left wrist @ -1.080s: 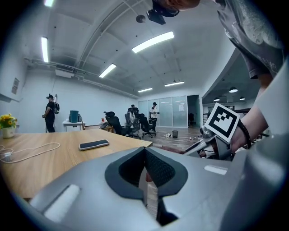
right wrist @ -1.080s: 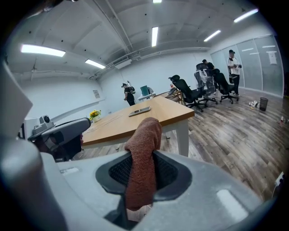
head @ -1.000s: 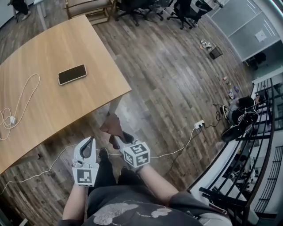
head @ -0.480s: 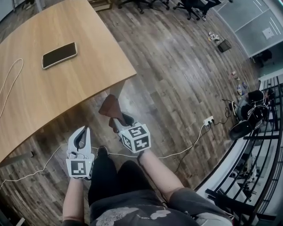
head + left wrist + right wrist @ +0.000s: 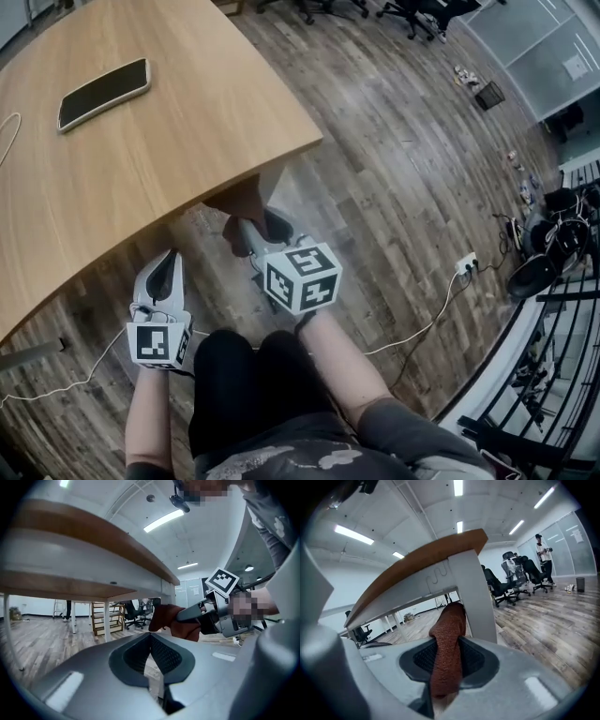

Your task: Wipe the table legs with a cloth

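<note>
From above, your right tongs [image 5: 242, 234] reach forward under the corner of the bench [image 5: 141, 141]. They pinch a red-brown cloth [image 5: 240, 201]. The cloth sticks out past their tips into the shadow under the bench edge. I think that is the right spot, because the part you must wipe is down there. Your left tongs [image 5: 167, 267] sit to the left of the right ones and a bit farther back, and they point the same way. The phone [image 5: 103, 82] lies on top of the bench, well ahead of both tongs and out of the way.

In the left gripper view, your left tongs are closed tip to tip with nothing between them. They have no job here, so it makes sense to park them low. Ahead of them and to the right are the right tongs, with the cloth bunched at their tips, below the underside of the bench.

In the right gripper view, the right tongs squeeze the cloth. It stands up between them like a tongue. The white bench leg [image 5: 474, 592] is just ahead of the tips and a little to the right. The top of the cloth is right beside it, but I cannot tell if they touch. Holding the cloth low down leaves a soft end free to rub. Next, I think you should press that end on the leg and slide it along.
</note>
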The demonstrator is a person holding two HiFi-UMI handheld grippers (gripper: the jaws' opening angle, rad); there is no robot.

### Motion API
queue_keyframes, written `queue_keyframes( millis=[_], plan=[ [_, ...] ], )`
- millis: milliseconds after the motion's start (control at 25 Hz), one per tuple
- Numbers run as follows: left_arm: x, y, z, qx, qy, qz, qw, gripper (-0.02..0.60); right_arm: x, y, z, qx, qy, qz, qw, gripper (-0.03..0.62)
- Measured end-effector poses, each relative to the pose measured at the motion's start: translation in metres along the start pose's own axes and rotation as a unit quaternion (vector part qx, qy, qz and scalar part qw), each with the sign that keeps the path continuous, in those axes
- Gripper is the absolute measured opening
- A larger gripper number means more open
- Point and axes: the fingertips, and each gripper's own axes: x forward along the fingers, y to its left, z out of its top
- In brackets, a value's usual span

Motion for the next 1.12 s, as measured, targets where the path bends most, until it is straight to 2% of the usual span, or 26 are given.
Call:
queue_keyframes(
  millis=[400, 640, 840, 1120],
  plan=[
    [0.025, 0.030, -0.089, -0.008, -0.020, 0.024, 0.9995, 0.018, 0.042, -0.043, -0.090, 0.005, -0.005, 0.000, 1.000, 0.091],
    [0.034, 0.026, -0.150, -0.017, -0.018, 0.022, 0.9994, 0.020, 0.056, -0.076, -0.160, 0.004, 0.035, -0.007, 0.999, 0.091],
    [0.048, 0.022, -0.184, -0.024, -0.019, 0.014, 0.9994, 0.018, 0.071, -0.098, -0.211, -0.002, 0.061, -0.012, 0.998, 0.091],
    [0.058, 0.006, -0.228, -0.006, -0.022, -0.003, 0.9997, 0.018, 0.086, -0.121, -0.276, -0.005, 0.106, -0.015, 0.994, 0.091]
  ],
)
